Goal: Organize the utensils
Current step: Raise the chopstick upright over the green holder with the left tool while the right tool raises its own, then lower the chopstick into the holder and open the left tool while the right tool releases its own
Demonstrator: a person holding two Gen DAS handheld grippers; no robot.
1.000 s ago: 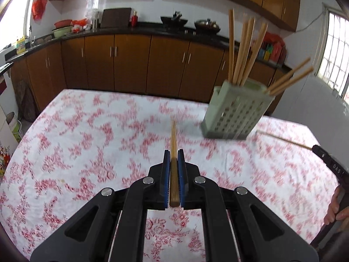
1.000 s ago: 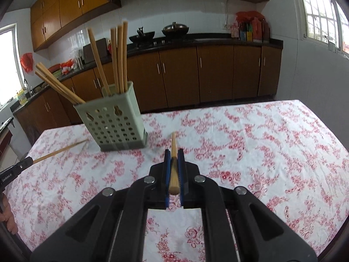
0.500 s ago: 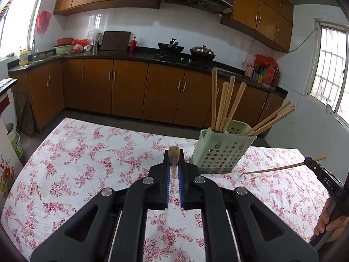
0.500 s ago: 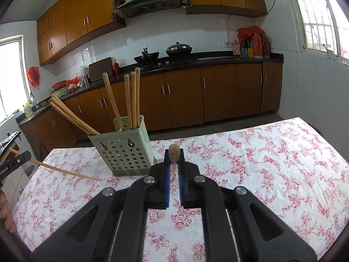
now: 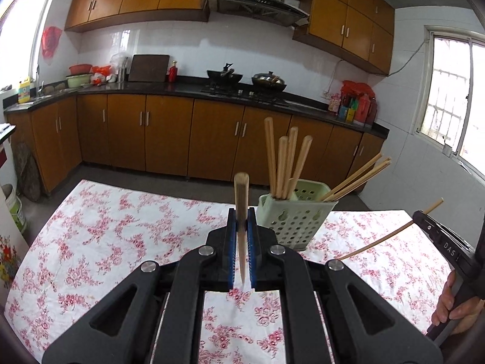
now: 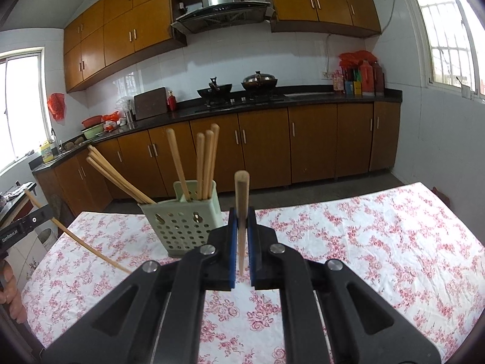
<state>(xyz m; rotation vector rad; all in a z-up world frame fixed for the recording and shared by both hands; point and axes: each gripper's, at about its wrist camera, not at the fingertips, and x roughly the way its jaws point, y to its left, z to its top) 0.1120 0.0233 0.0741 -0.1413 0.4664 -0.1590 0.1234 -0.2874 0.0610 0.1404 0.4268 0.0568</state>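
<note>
A pale green perforated utensil holder (image 5: pixel 295 220) (image 6: pixel 185 220) stands on the floral tablecloth with several wooden chopsticks in it. My left gripper (image 5: pixel 241 221) is shut on a wooden chopstick (image 5: pixel 241 206), held upright just left of the holder. My right gripper (image 6: pixel 241 221) is shut on another wooden chopstick (image 6: pixel 241 203), upright just right of the holder. The right gripper with its chopstick (image 5: pixel 379 242) shows at the right edge of the left wrist view. The left gripper with its chopstick (image 6: pixel 88 248) shows at the left edge of the right wrist view.
The table (image 5: pixel 106 236) carries a white cloth with red flowers. Behind it run brown kitchen cabinets (image 5: pixel 169 136) under a black counter with pots. A window and white wall are on the right (image 6: pixel 448 121).
Both grippers have tilted up from looking down at the table, raising their chopsticks from near flat to upright. The holder now appears lower and closer in both views.
</note>
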